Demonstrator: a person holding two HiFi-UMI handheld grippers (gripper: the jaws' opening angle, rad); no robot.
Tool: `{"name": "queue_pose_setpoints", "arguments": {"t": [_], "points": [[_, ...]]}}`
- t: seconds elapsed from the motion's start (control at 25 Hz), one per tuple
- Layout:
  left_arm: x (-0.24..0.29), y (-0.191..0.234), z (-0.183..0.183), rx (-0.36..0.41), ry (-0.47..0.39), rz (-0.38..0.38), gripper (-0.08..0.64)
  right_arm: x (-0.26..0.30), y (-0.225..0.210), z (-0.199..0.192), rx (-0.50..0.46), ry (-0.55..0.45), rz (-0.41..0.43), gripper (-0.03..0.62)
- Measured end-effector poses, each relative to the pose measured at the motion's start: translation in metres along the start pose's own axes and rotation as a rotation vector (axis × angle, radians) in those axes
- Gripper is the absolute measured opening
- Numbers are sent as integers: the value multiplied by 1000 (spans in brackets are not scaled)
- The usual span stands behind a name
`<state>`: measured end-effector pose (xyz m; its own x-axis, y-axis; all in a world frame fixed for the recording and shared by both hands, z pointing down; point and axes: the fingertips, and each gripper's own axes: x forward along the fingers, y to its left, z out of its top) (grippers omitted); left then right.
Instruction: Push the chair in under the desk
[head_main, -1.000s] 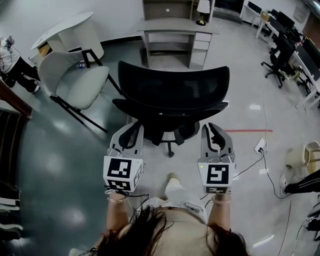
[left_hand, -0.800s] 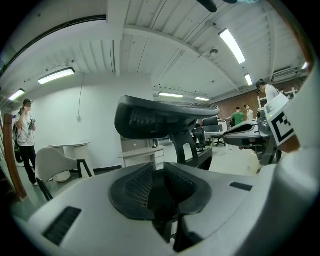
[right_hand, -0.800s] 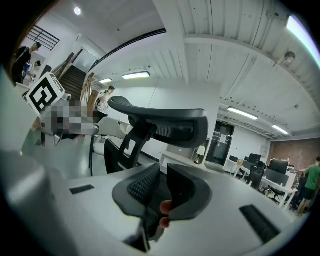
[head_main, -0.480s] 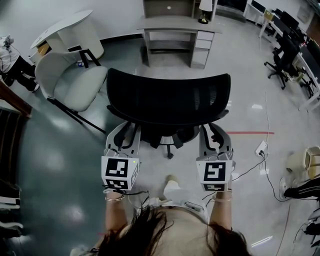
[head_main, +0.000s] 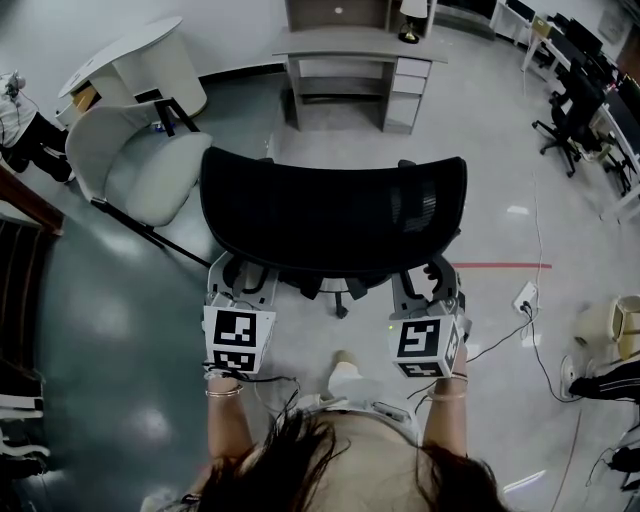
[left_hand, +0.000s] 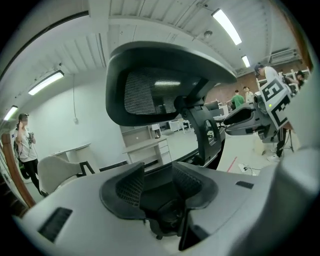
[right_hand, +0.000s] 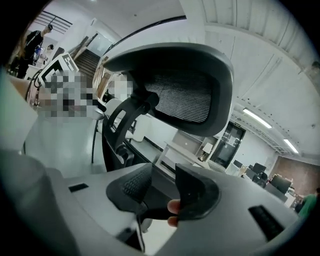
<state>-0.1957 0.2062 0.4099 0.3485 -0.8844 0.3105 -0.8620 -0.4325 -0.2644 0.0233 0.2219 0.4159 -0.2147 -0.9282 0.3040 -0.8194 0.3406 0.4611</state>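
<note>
- Far left, a white armchair (head_main: 150, 165) stands on the glossy floor beside a round white table (head_main: 130, 60).
- The left gripper (head_main: 243, 283) reaches up to the lower left edge of the black office chair (head_main: 330, 215). In the left gripper view its jaws are opening, the ribbed pads (left_hand: 131, 182) spread with nothing pinched between them.
- At centre, the black office chair sits on open floor just in front of the person, its mesh back toward them. It is well apart from the grey desk (head_main: 355, 50) at the top of the head view and not yet under it.
- The right gripper (head_main: 427, 283) mirrors the left at the backrest's lower right edge. Its jaws are also opening, the pads (right_hand: 137, 182) parted and gripping nothing.
- Far right, a red floor line (head_main: 505, 266) runs past a trailing cable, with more desks and chairs beyond.
</note>
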Motion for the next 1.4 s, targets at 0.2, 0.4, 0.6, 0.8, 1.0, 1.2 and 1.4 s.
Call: {"name": "queue_pose_setpoints", "arguments": {"t": [0.2,0.4,0.6,0.8,1.0,1.2,1.4], "points": [[9,6,-7,74,31,24,180,10,5,-6,-53,34,7,153],[19,9,-7,136,45,27,201,19,7,-10,-85,58,13,170],[27,12,-13,207,74,34,224,26,10,-15,-117,78,17,184],[36,10,-18,261,112,14,230,35,12,-20,-160,105,20,203],[40,8,-18,236,119,-24,230,41,11,-25,-191,128,24,213],[42,11,-19,255,120,-68,229,45,12,-22,-191,129,32,217],[44,8,-18,238,122,-83,229,46,9,-23,-202,124,32,219]]}}
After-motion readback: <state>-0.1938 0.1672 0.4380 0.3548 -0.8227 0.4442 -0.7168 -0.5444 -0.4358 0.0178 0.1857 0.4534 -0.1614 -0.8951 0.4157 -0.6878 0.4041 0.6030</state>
